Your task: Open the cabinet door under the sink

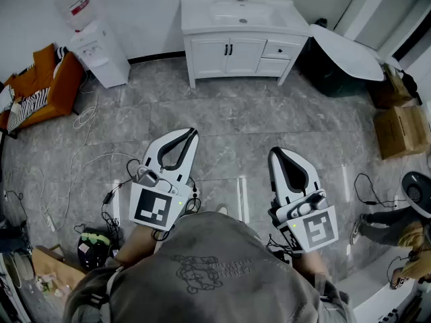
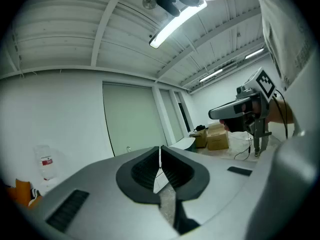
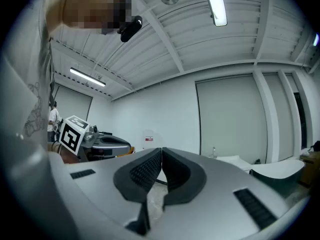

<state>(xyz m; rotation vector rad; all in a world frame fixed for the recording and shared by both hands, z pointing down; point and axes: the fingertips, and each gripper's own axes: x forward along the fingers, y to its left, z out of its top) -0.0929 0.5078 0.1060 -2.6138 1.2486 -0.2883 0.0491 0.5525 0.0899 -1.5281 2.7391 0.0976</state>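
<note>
Left gripper (image 1: pixel 191 133) and right gripper (image 1: pixel 275 153) were both shut tight, empty, held level near the body. Cabinet (image 1: pixel 225 56) stood under the sink (image 1: pixel 236 12) at the far wall, well apart, doors closed. Risks: shut jaws would likely bump the handles (image 1: pixel 229 49) rather than catch one, or the drawers (image 1: pixel 277 56) beside get pulled instead. Cables (image 1: pixel 87 163) at left could snag a foot. Panel (image 1: pixel 347 52) sat just right of cabinet; nothing seen blocking the doors
</note>
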